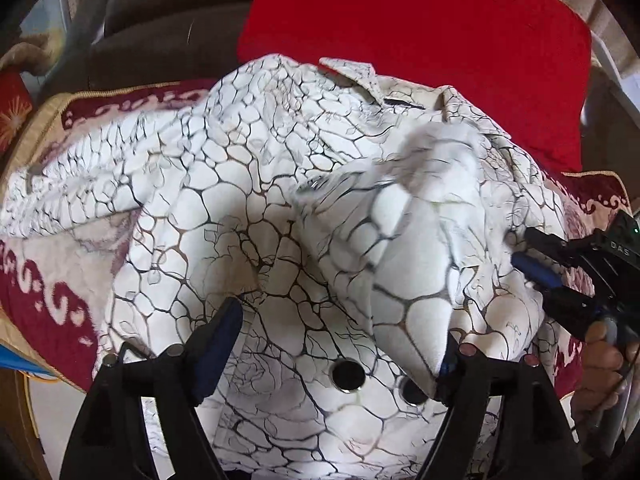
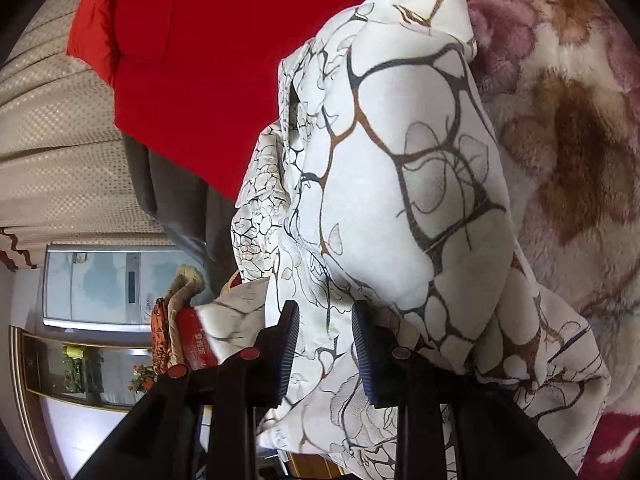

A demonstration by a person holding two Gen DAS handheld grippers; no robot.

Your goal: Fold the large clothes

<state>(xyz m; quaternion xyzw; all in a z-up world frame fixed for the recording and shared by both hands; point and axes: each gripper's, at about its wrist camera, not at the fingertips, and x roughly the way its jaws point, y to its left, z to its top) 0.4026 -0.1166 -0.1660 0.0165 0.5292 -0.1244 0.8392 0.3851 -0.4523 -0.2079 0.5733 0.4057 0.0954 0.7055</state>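
Behind the patterned blanket [image 1: 48,280], a red cushion [image 1: 420,32] backs the white veined shirt [image 1: 224,208]; the left claw [image 1: 336,354] stands apart over it, while the right claw [image 1: 528,256] pinches its sleeve. Right view: right claw [image 2: 326,356] clamped on shirt fabric [image 2: 420,200], floral blanket [image 2: 568,120] beside.

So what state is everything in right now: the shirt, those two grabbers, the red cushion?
Shirt: spread out, rumpled, partly folded over, collar at far end.
Left gripper: open, a shirt fold draped on one finger.
Right gripper: shut on shirt fabric.
Red cushion: lying behind the shirt, untouched.
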